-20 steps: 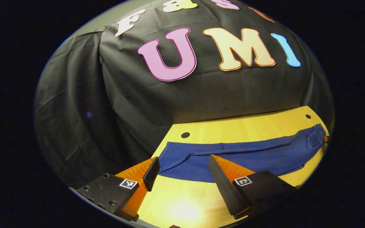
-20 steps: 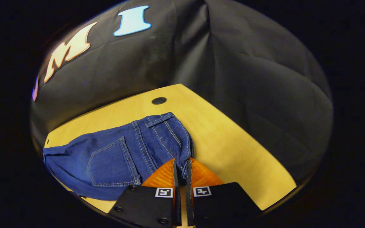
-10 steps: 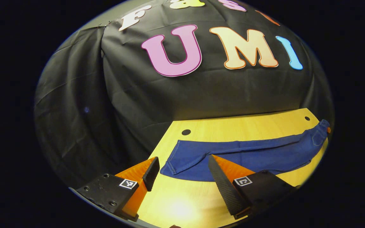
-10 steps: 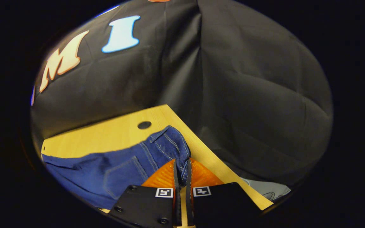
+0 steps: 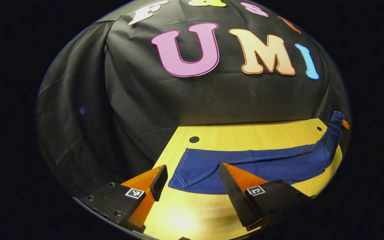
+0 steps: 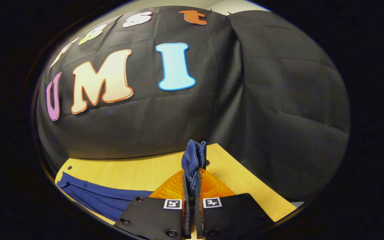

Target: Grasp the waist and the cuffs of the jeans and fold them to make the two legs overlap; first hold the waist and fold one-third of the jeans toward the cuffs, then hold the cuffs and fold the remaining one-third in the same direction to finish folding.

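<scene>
Your right gripper (image 6: 192, 186) has its jaws clamped on the lifted waist (image 6: 193, 156) of the jeans (image 5: 245, 161), whose legs stretch along the table (image 5: 245, 133) toward the cuffs (image 5: 182, 173) lying just ahead of your left gripper (image 5: 192, 180), jaws apart.

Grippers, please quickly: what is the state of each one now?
Left gripper: open, holding nothing.
Right gripper: shut on the jeans at the waist.

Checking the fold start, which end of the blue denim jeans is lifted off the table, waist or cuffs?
The waist end: it is pinched in the right gripper, raised above the yellow wooden table. The cuff end lies flat.
</scene>
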Available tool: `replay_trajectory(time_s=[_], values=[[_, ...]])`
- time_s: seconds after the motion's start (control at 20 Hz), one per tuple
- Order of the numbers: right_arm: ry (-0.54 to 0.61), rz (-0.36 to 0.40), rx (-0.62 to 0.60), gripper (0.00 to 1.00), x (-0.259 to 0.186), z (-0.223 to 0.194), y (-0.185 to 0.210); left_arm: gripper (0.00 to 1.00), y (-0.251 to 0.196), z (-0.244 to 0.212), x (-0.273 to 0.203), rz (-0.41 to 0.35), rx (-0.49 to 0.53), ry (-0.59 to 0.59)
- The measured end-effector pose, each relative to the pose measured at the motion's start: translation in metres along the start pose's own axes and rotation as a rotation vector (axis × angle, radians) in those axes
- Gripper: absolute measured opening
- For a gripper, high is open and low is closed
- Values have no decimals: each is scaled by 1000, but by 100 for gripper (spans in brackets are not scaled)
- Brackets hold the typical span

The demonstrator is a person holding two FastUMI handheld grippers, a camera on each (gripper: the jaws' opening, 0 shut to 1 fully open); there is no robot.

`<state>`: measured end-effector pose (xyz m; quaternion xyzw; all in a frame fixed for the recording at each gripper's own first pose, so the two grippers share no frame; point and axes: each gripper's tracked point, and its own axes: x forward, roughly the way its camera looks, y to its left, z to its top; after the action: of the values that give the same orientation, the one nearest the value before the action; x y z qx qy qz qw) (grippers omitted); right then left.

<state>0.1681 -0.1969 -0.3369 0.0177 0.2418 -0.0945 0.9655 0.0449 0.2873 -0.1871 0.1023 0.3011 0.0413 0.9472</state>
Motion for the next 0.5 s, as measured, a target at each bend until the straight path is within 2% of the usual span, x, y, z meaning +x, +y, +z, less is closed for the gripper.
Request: replay_trajectory(time_s=[0.5], values=[[-81,138,-6,8,-16,13,8,95,60,-18,31,-58,-23,29]])
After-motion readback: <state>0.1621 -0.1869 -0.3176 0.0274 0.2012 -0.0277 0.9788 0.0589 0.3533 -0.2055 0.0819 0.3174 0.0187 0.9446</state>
